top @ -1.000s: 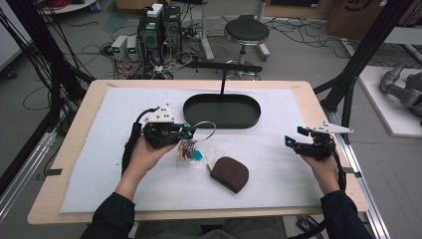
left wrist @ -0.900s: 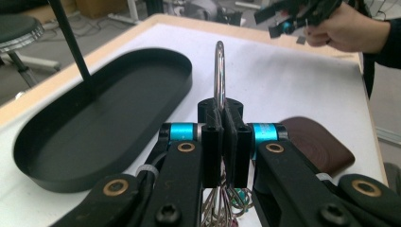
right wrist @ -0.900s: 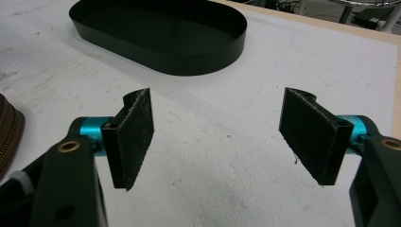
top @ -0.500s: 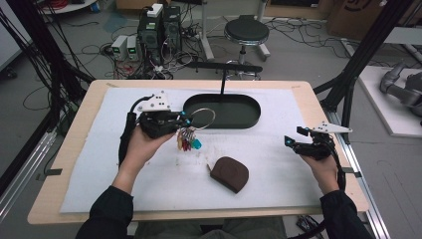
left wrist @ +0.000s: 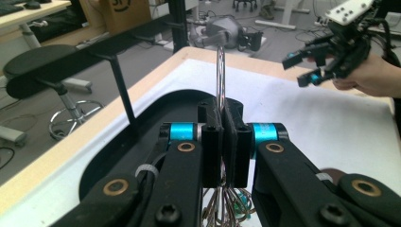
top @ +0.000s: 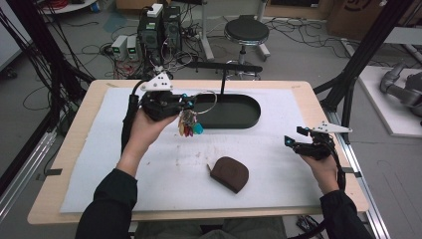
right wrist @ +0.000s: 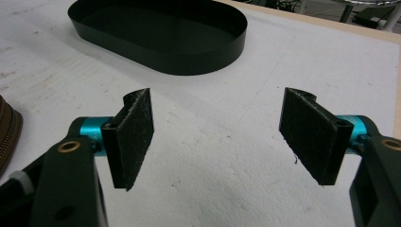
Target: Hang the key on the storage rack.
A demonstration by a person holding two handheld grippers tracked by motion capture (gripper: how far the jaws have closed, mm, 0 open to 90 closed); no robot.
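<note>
White foam-covered table (top: 124, 164): our left gripper (top: 191, 102) pinches a large wire key ring with coloured keys (top: 188, 127), hanging at the near-left rim of the black oval metal tray (top: 251, 119). Right gripper (top: 292, 137) spread, empty, well right of the tray.

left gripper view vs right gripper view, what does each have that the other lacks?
Left gripper view alone: the left gripper shut on the key ring, with the T-shaped stand and stool beyond. Right gripper view alone: the right gripper's open, empty pads and the brown zip pouch's edge. Both: the black oval tray and white mat.
</note>
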